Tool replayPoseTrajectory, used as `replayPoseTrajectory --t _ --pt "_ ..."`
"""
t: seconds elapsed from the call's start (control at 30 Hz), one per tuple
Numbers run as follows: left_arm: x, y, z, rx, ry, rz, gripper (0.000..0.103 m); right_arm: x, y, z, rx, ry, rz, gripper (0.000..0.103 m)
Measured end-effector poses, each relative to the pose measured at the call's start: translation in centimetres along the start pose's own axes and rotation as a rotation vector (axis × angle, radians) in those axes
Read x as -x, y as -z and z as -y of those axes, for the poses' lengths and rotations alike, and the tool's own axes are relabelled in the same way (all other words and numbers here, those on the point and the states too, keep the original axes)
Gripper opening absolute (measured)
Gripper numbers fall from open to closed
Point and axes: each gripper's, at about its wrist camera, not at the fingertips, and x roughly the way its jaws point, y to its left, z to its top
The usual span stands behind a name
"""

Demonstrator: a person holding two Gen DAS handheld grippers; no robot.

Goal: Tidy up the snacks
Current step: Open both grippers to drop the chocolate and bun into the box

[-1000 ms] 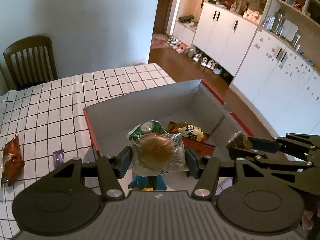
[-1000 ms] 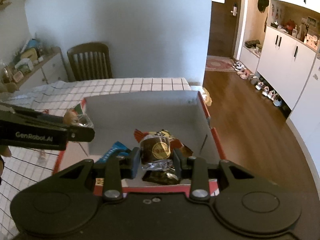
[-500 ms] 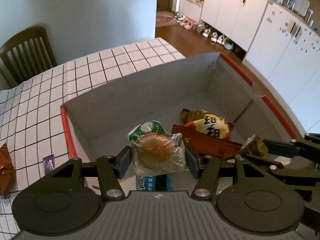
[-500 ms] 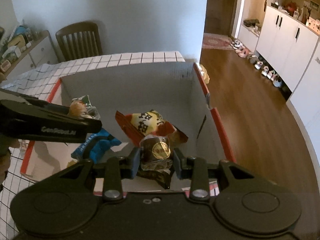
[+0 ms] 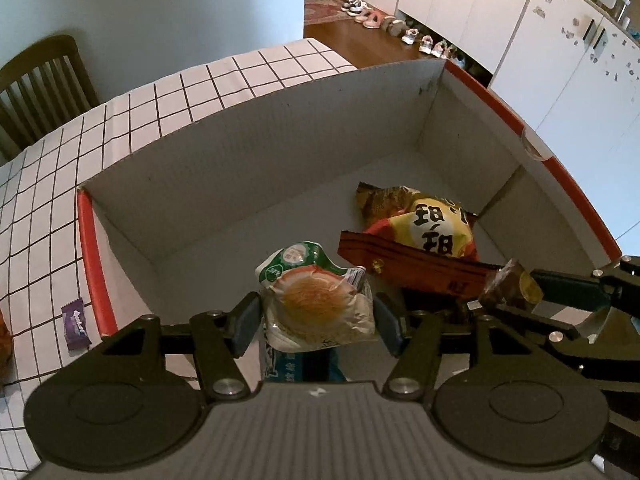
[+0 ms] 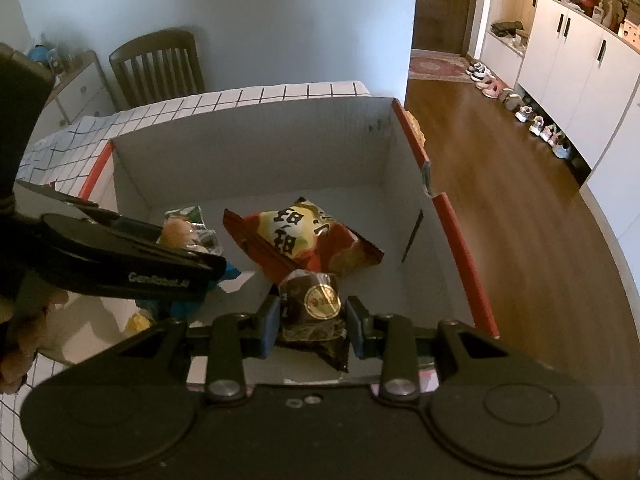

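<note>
My left gripper [image 5: 316,316] is shut on a white and green pastry packet [image 5: 314,300] and holds it inside the open cardboard box [image 5: 248,140], above a blue packet [image 5: 296,368]. My right gripper [image 6: 312,322] is shut on a dark brown cake packet with a gold seal [image 6: 314,308], low over the box's near side [image 6: 256,148]. A red and yellow chip bag [image 5: 424,240] lies on the box floor; it also shows in the right wrist view [image 6: 304,236]. The left gripper's arm [image 6: 120,260] shows at the left of the right wrist view.
A small purple candy [image 5: 76,322] lies on the checked tablecloth [image 5: 48,184] left of the box. An orange packet [image 5: 4,336] sits at the far left edge. A wooden chair [image 6: 158,66] stands behind the table. Wood floor and white cabinets [image 6: 576,64] lie to the right.
Both grippers have moved forward and down into the box with their packets still held. The box and the chip bag look larger and nearer.
</note>
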Motion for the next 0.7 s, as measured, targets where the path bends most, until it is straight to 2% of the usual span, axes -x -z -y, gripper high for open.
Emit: replayPoseTrajectory --t 0.23,0.33,0.53,0.7 --pt "0.5 0.1 -0.4 0.028 0.029 0.013 0.067 0.4 0.0 -0.1 -0.010 -0.013 0.014 0.035" --pt "1.5 0.3 -0.5 0.032 0.039 0.039 0.078 0.8 0.1 -0.1 -0.015 -0.016 0.023 0.036" --pt "3.9 1.3 -0.9 0.047 0.062 0.088 0.078 2.4 0.7 -0.1 -0.021 -0.030 0.042 0.039" --pt "6.5 2.3 -1.1 0.044 0.073 0.146 0.078 4.2 1.0 -0.3 -0.024 -0.034 0.076 0.052"
